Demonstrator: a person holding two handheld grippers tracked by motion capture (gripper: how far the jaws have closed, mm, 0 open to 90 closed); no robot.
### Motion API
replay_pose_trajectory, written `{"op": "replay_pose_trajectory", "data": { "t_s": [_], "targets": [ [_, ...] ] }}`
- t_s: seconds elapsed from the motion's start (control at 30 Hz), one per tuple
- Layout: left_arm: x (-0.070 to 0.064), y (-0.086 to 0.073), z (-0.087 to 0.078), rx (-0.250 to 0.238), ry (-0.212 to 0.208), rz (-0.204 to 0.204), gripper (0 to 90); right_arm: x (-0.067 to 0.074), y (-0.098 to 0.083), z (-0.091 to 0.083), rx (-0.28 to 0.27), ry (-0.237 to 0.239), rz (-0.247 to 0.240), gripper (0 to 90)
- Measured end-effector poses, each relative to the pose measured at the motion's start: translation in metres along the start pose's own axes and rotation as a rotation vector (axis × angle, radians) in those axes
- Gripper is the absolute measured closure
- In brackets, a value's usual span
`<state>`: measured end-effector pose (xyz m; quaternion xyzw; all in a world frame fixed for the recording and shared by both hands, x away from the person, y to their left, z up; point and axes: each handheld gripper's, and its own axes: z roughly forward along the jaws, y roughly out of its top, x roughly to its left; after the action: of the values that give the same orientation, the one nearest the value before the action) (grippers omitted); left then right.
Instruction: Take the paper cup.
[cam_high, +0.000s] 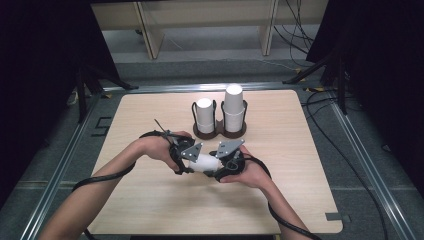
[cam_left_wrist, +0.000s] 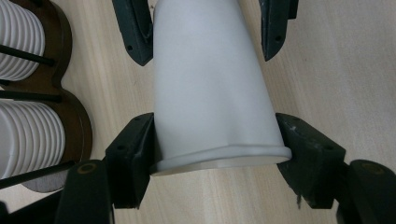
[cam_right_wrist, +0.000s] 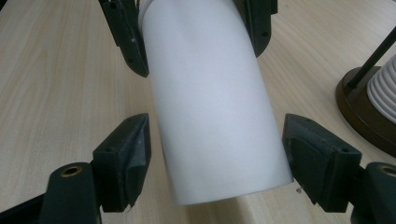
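Held level above the desk (cam_high: 150, 200): white paper cup (cam_high: 207, 162), long axis running left to right. Rim end clenched by left hand-held gripper (cam_high: 192, 161); closed base toward right hand-held gripper (cam_high: 222, 164), jaws flanking it, contact unclear. Behind, cup holder (cam_high: 220, 131).

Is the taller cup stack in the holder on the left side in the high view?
No, the taller stack stands in the holder's right slot, with the shorter stack on its left.
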<state>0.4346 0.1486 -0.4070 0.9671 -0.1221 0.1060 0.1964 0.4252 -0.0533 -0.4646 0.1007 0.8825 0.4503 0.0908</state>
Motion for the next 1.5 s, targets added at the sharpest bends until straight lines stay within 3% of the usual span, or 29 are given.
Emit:
{"op": "replay_pose_trajectory", "data": {
  "t_s": [0.3,0.4,0.43,0.53,0.57,0.77,0.83,0.87,0.9,0.97,1.0,1.4,1.5],
  "targets": [
    [0.0000,0.0012,0.0005,-0.002,0.000,-0.001,31.5,0.0000,-0.0012,0.0020,0.013,0.005,-0.003,25.9],
    [0.0002,0.0015,0.0002,-0.003,0.001,0.001,31.5,0.0018,-0.0018,0.0026,0.019,0.012,0.036,25.8],
    [0.0002,0.0018,-0.0001,-0.004,-0.001,0.000,31.5,-0.0008,-0.0014,0.0034,0.011,0.001,-0.007,25.9],
    [0.0005,0.0023,-0.0003,-0.008,0.000,0.003,31.5,-0.0008,-0.0013,0.0043,0.014,0.003,-0.006,25.8],
    [0.0005,0.0024,-0.0004,-0.009,0.001,0.005,31.5,0.0004,-0.0013,0.0046,0.020,0.014,0.014,25.8],
    [0.0005,0.0039,-0.0013,-0.018,-0.001,0.006,31.5,-0.0010,-0.0024,0.0051,0.020,-0.010,-0.008,28.6],
    [0.0005,0.0045,-0.0015,-0.023,-0.002,0.007,31.6,-0.0002,-0.0031,0.0057,0.030,0.006,0.008,29.0],
    [0.0005,0.0047,-0.0016,-0.023,-0.002,0.009,31.7,-0.0026,-0.0028,0.0063,0.024,-0.001,-0.041,29.2],
    [0.0005,0.0049,-0.0017,-0.025,-0.002,0.009,31.7,0.0016,-0.0038,0.0056,0.042,0.001,0.025,29.4],
    [0.0007,0.0053,-0.0018,-0.025,-0.004,0.012,31.9,0.0005,-0.0037,0.0064,0.041,0.002,0.001,29.8],
    [0.0007,0.0054,-0.0018,-0.026,-0.004,0.014,32.0,0.0019,-0.0040,0.0062,0.048,0.001,0.020,30.0],
    [0.0008,0.0069,-0.0026,-0.024,-0.005,0.034,32.2,0.0021,-0.0043,0.0057,0.050,0.011,0.001,32.8],
    [0.0009,0.0069,-0.0025,-0.026,-0.008,0.037,32.1,0.0001,-0.0040,0.0062,0.046,0.017,-0.036,33.3]
  ]
}}
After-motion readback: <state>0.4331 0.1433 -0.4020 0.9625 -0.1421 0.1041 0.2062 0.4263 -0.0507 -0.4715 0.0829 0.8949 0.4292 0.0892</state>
